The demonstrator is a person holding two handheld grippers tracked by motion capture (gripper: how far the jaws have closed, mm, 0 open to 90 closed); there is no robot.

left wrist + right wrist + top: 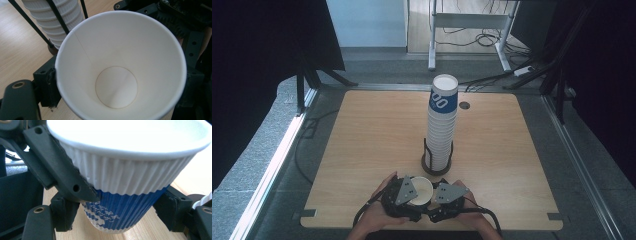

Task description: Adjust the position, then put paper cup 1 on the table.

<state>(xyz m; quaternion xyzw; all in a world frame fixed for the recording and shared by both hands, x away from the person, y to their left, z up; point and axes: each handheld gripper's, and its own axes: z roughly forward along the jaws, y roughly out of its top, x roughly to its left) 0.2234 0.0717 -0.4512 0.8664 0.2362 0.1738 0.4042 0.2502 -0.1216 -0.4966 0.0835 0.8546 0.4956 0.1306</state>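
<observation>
Both hand-held grippers, left (408, 196) and right (438, 196), are clasping one ribbed paper cup (419, 190) just in front of the cup stack (441, 125); the squeeze is best kept light, sparing the thin wall.

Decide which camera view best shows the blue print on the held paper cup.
The right gripper view: the paper cup shows its ribbed wall, blue band and white lettering side-on. The left gripper view looks down into its white inside; the high view shows its open mouth.
</observation>
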